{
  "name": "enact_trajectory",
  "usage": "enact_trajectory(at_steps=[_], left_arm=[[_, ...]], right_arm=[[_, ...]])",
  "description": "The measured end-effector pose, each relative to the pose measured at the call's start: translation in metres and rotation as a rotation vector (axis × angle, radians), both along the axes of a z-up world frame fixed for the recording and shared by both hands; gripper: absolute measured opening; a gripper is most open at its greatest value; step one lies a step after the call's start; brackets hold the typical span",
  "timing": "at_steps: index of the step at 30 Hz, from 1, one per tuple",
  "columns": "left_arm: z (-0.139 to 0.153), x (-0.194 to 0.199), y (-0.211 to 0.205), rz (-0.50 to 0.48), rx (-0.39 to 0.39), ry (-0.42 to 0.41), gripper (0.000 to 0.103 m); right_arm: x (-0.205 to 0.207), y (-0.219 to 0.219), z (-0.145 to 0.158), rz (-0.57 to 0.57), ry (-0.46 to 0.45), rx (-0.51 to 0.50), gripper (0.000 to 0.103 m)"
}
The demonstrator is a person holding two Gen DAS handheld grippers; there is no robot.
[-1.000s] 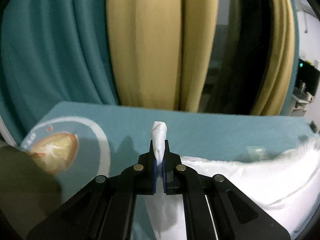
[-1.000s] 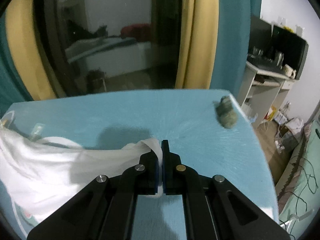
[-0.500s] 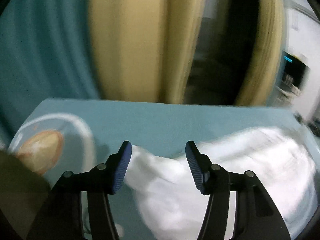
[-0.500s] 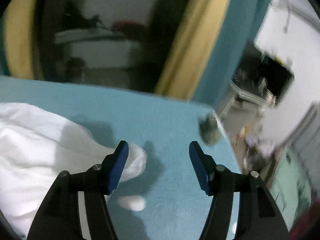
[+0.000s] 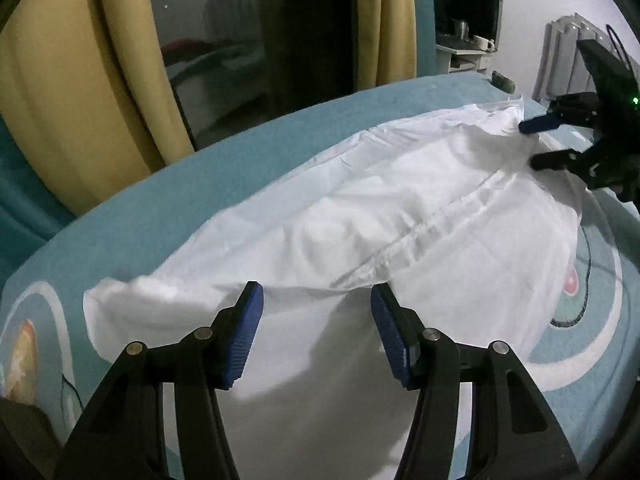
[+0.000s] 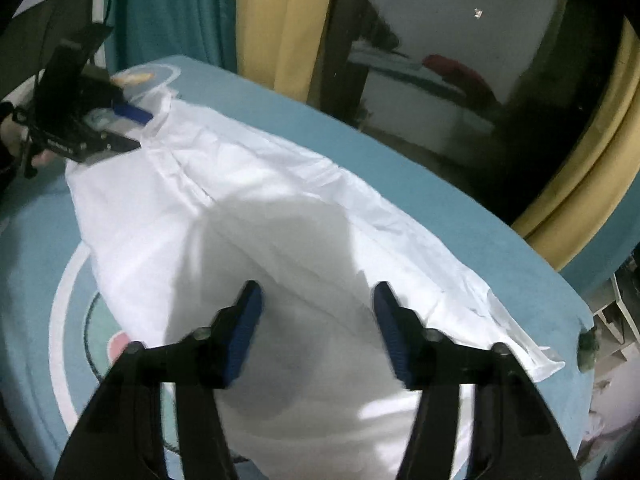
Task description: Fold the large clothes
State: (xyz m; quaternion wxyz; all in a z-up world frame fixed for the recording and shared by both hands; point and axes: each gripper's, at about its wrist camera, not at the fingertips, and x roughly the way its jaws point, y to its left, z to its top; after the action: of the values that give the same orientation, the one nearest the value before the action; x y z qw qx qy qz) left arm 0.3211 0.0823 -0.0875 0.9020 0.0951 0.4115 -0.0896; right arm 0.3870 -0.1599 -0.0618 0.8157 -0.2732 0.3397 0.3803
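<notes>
A large white garment [image 5: 400,208] lies spread in a long band across the teal printed cover [image 5: 240,152]. My left gripper [image 5: 316,292] hovers open over its near end, with nothing pinched between the blue pads. In the right wrist view the same garment [image 6: 260,200] stretches away to the left gripper [image 6: 138,128] at the far end. My right gripper [image 6: 316,290] hangs above the cloth with its jaws closing but still wide apart, and only flat cloth lies beneath them. From the left wrist view, the right gripper [image 5: 532,142] sits at the garment's far corner.
Yellow curtains [image 5: 80,80] and a dark window [image 6: 460,80] stand behind the cover's far edge. A small dark green lump [image 6: 588,350] rests near the cover's right corner. A person's hand [image 6: 12,136] holds the left gripper. Shelves and a radiator [image 5: 568,52] stand beyond.
Both grippers were shut on pinched corners of the white cloth. They have let go, opened and swung round to face each other, and the garment now lies flat.
</notes>
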Motion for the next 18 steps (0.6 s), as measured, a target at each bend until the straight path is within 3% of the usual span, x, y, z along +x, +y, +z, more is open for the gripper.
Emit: enact_trajectory(at_steps=[1,2,4,11,14,18], left_arm=[[0.002,0.003,-0.004,0.001,0.006,-0.003,0.059],[0.002,0.006,-0.005,0.002,0.012,-0.004,0.059],[-0.001,0.017,-0.005,-0.003,0.035,0.001,0.059],[-0.007,0.06,-0.001,0.03,0.044,0.024,0.059],[-0.009,0.082,0.007,0.096,0.07,0.032,0.059],[-0.01,0.111,0.033,0.225,0.036,0.058,0.059]], right_arm=[[0.005,0.001,0.0,0.0,0.011,0.0,0.025],[0.013,-0.003,0.0,0.0,0.024,0.004,0.023],[0.018,-0.006,0.003,0.006,0.035,0.006,0.002],[0.057,-0.004,0.014,-0.044,0.009,0.027,0.002],[0.081,0.002,0.011,-0.099,-0.02,0.008,0.002],[0.121,0.006,0.003,-0.196,0.026,0.033,0.002]])
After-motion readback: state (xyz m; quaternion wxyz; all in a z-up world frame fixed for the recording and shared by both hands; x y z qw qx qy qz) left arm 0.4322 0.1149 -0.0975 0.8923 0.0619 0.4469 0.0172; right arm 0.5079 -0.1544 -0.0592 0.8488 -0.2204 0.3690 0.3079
